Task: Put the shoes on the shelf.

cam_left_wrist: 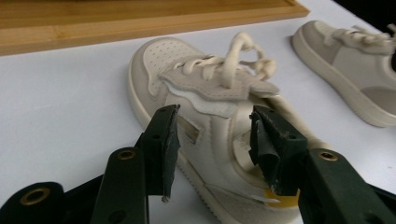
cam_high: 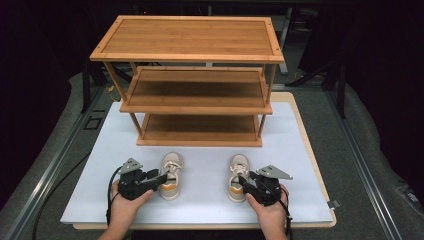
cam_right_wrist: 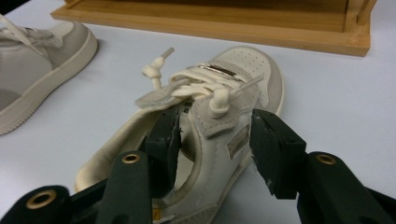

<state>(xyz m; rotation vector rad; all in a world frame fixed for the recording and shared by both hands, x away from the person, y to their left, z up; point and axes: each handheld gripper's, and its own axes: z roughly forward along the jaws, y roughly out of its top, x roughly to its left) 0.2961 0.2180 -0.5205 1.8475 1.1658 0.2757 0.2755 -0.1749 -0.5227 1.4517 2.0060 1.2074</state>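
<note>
On the white table (cam_high: 210, 200), two perforated cream sneakers (cam_high: 171, 175).

White table (cam_high: 100, 165), wooden shoe rack (cam_high: 190, 45) at back, two shoes (cam_high: 171, 176) (cam_high: 238, 177) in front

left shoe (cam_high: 170, 175) beside right shoe (cam_high: 238, 177) | both before rack (cam_high: 197, 117) | on table (cam_high: 300, 165)

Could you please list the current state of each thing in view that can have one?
Left shoe: upright on the table, laces tied, not gripped.
Right shoe: upright, laces knotted, not gripped.
Left gripper: open, jaws astride the left shoe's collar.
Right gripper: open around the right shoe's side.
Shoe rack: upright, shelves bare.
</note>
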